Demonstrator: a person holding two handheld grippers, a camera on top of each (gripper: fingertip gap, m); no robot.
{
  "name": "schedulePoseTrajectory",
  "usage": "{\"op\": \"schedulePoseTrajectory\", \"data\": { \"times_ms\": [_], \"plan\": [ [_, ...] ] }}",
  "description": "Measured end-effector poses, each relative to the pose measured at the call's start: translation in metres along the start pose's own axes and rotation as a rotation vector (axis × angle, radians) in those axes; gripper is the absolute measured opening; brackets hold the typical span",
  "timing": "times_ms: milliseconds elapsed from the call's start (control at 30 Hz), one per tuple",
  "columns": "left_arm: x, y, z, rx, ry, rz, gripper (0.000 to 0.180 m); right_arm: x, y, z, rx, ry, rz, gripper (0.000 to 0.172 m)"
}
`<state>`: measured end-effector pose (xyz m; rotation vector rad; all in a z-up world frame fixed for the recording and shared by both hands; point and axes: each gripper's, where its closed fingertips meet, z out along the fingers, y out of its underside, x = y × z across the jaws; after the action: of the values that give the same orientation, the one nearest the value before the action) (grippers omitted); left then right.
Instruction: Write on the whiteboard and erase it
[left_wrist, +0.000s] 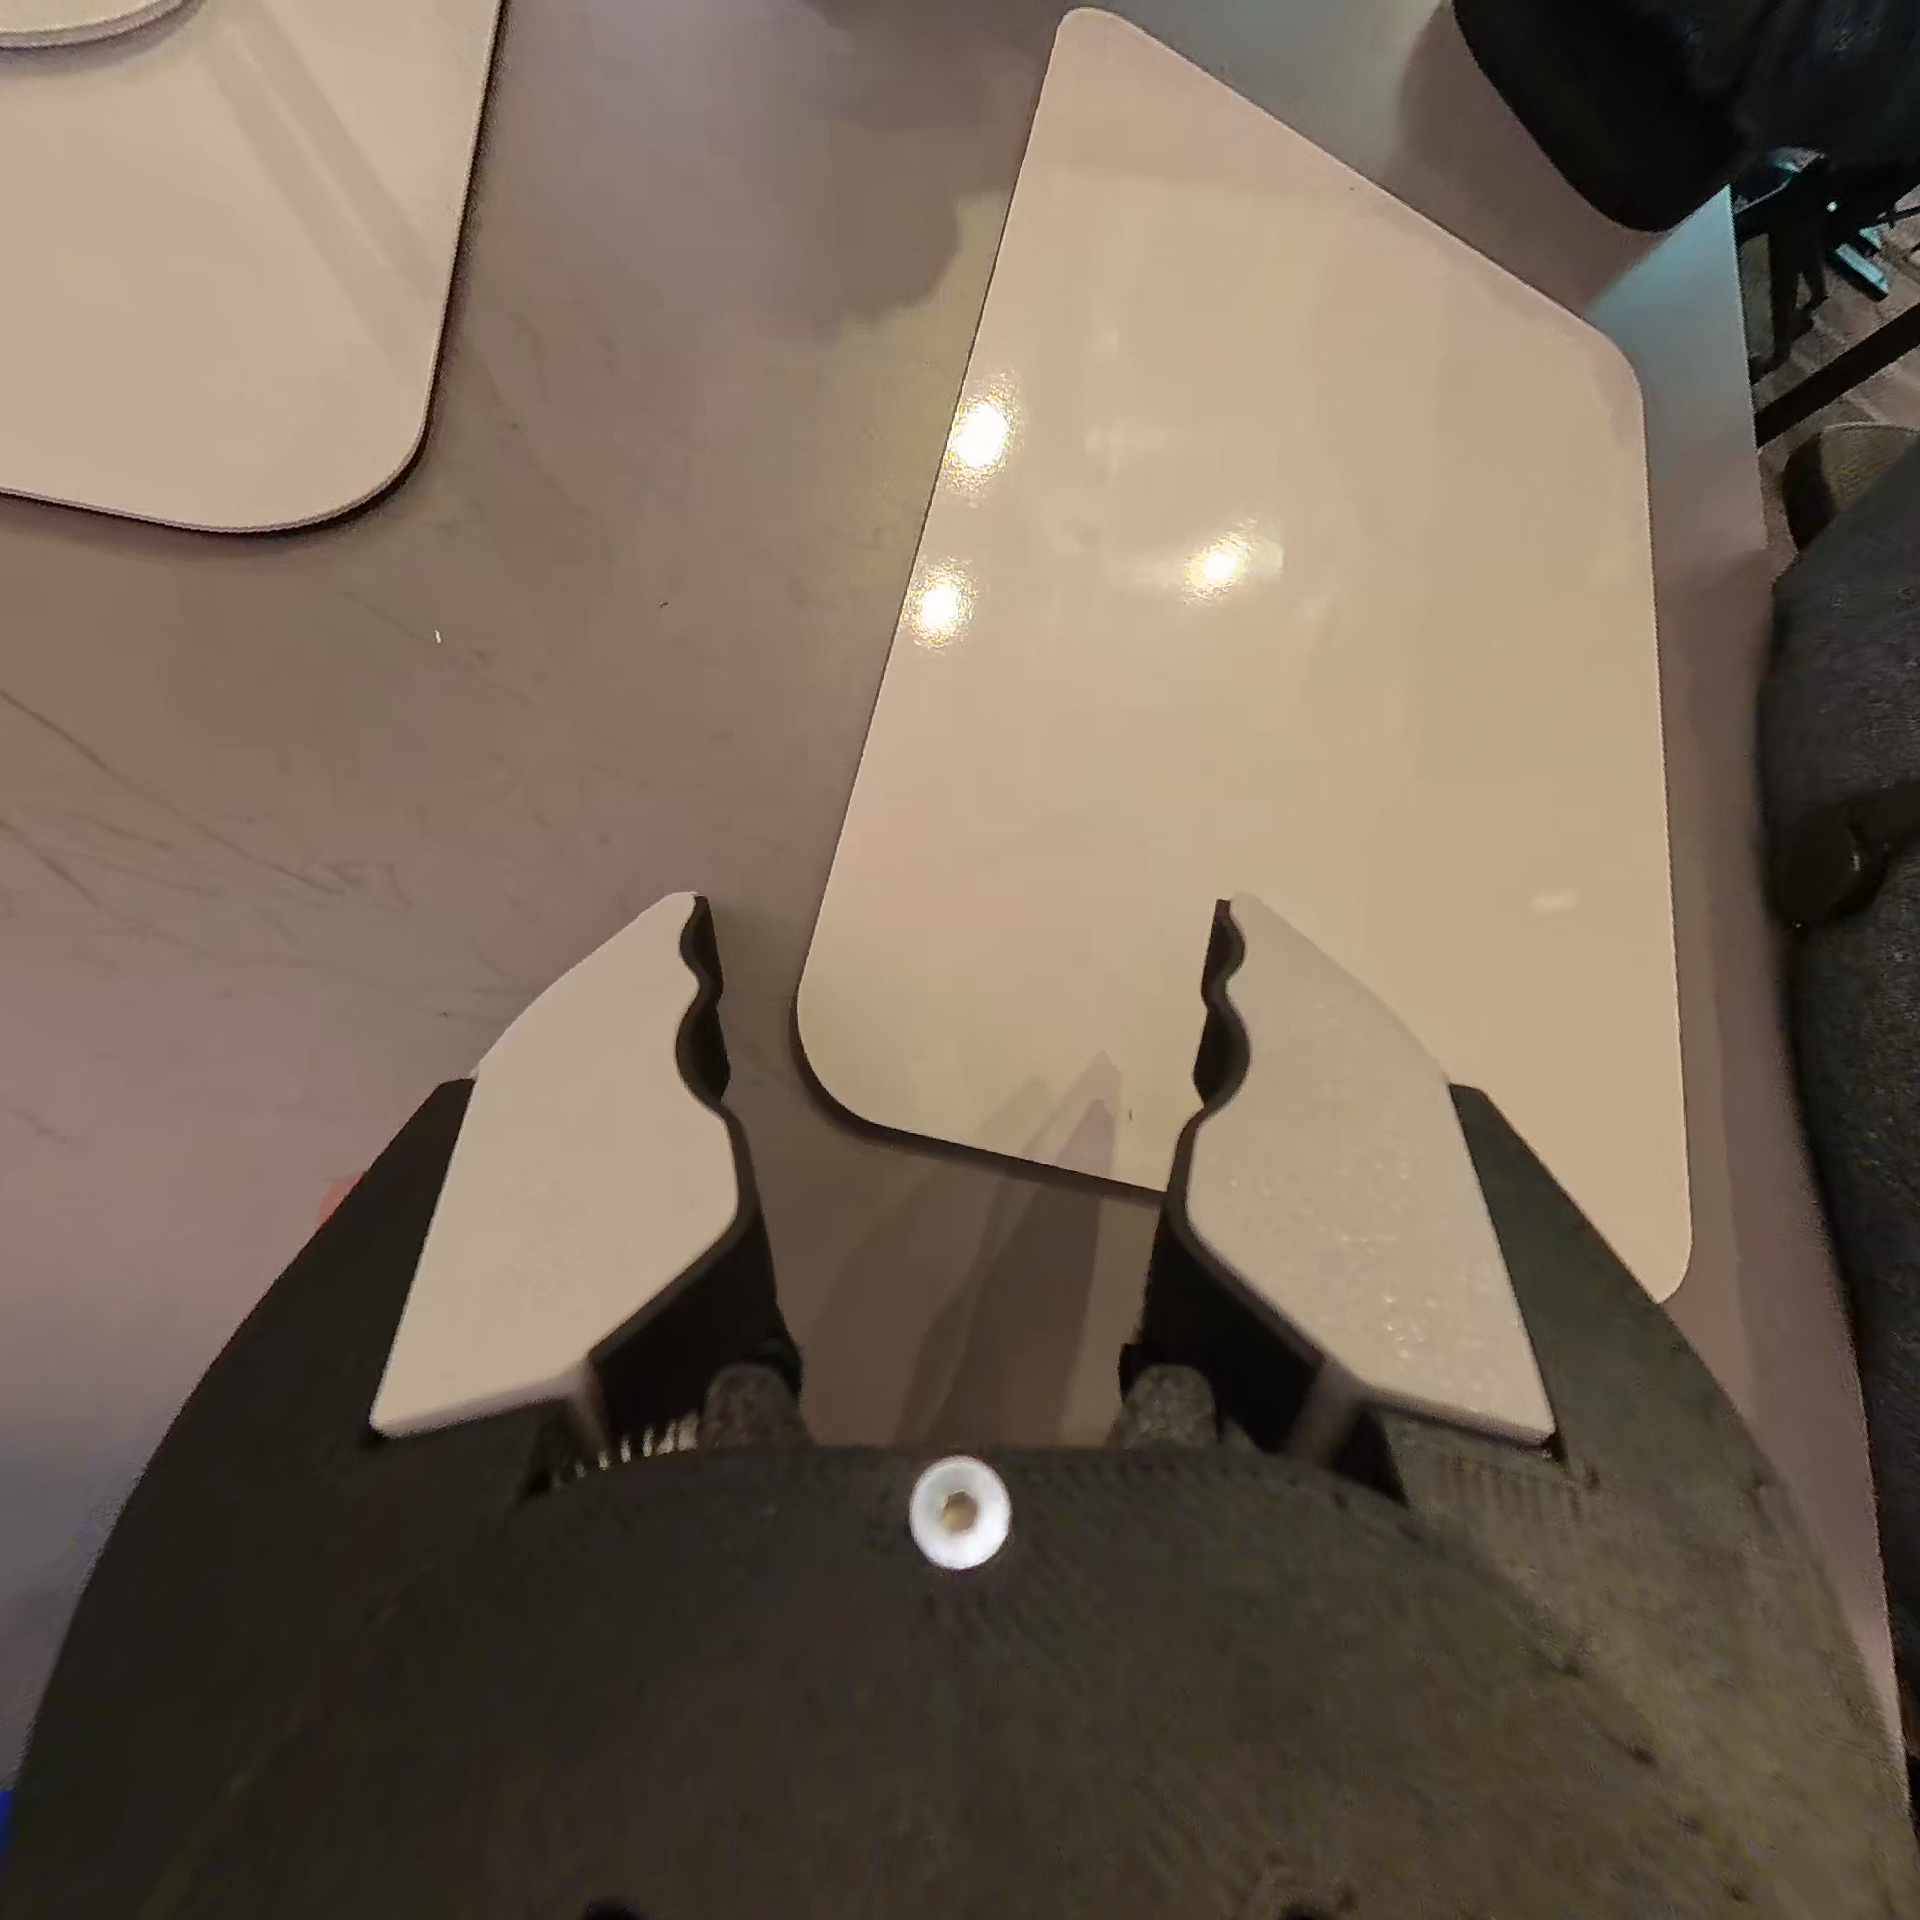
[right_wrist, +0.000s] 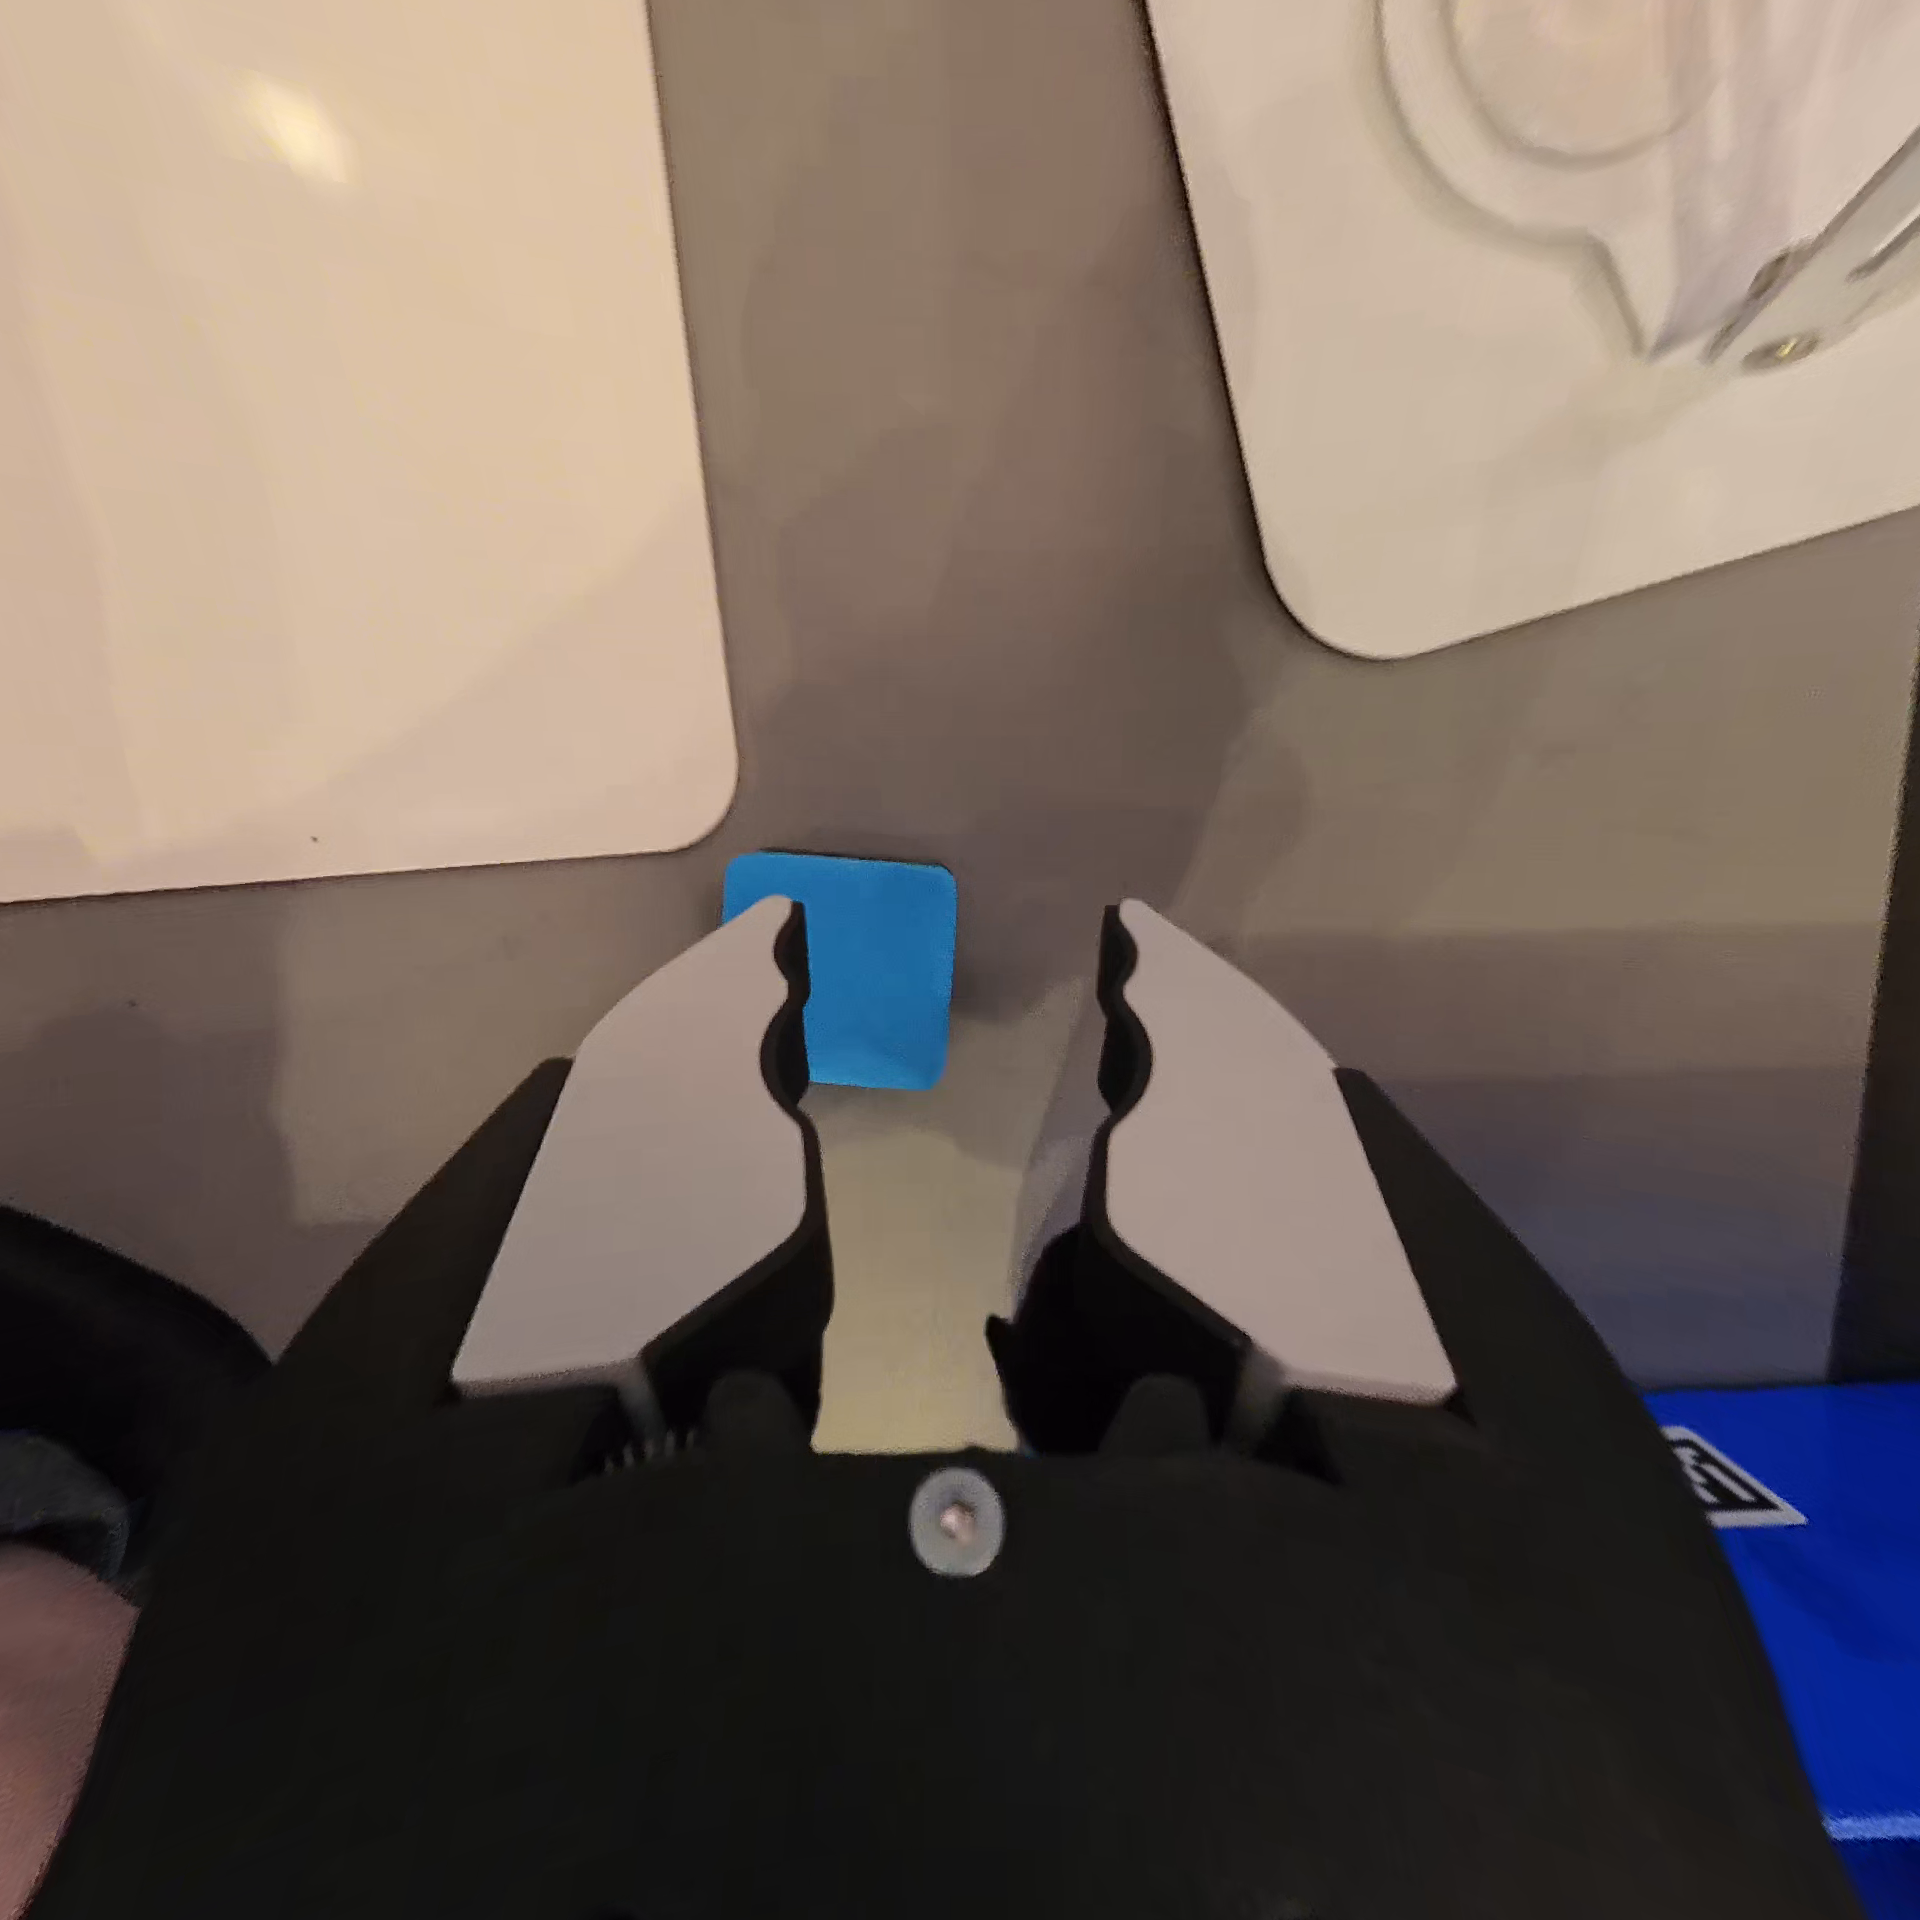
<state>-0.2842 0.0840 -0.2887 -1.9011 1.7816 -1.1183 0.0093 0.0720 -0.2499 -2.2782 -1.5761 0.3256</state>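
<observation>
Fingers of your right gripper (right_wrist: 951, 997) stand apart with nothing clamped: the blue eraser (right_wrist: 878, 977) lies flat on the grey table (right_wrist: 935, 520) in the gap, close against the left finger (right_wrist: 717, 997), while a clear strip of table separates it from the right finger (right_wrist: 1174, 997). Neither pad visibly presses on the block, so treat it as not yet held. The offset matters: closing from this position would probably push the eraser sideways before both pads bear on it, so centre the gap over the block first.

Your left gripper (left_wrist: 961, 997) is spread wide and grips nothing. Its fingers straddle the near corner of the whiteboard (left_wrist: 1299, 623), which lies flat on the table and extends toward 12 to 1 o'clock in the left wrist view. No marks are visible on its glossy surface, only lamp reflections. This stance suits steadying the board while the other hand works, though no contact with it can be confirmed.

In the right wrist view, the eraser sits between two boards: one white board at 10 o'clock (right_wrist: 312, 468), and a second board (right_wrist: 1403, 468) at 2 o'clock carrying a clear plastic item (right_wrist: 1662, 156) too blurred to identify. Which of these matches the left view's board cannot be told. No marker is visible in either view.
</observation>
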Motion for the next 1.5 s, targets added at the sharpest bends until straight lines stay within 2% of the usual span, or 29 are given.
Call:
{"op": "schedulePoseTrajectory", "data": {
  "times_ms": [100,433,700,1167,1333,1500],
  "plan": [
    [0.000,0.000,0.000,-0.003,-0.007,0.009,0.089,-0.006,-0.007,-0.007,0.011,0.031,-0.036,0.053],
    [0.002,0.002,0.001,-0.009,-0.007,0.031,0.091,-0.018,-0.021,0.001,0.104,-0.030,0.030,0.057],
    [0.003,0.003,0.001,-0.013,-0.015,0.044,0.091,-0.026,-0.046,0.004,0.083,0.020,-0.006,0.056],
    [-0.004,-0.010,-0.009,0.080,-0.061,0.058,0.096,-0.015,-0.048,0.000,0.022,0.130,-0.051,0.054],
    [-0.003,-0.027,-0.021,0.130,-0.089,0.080,0.097,-0.013,-0.047,-0.003,0.024,0.142,-0.049,0.054],
    [0.003,-0.067,-0.044,0.188,-0.141,0.163,0.097,-0.012,-0.049,-0.007,0.039,0.156,-0.052,0.053]
  ]
}}
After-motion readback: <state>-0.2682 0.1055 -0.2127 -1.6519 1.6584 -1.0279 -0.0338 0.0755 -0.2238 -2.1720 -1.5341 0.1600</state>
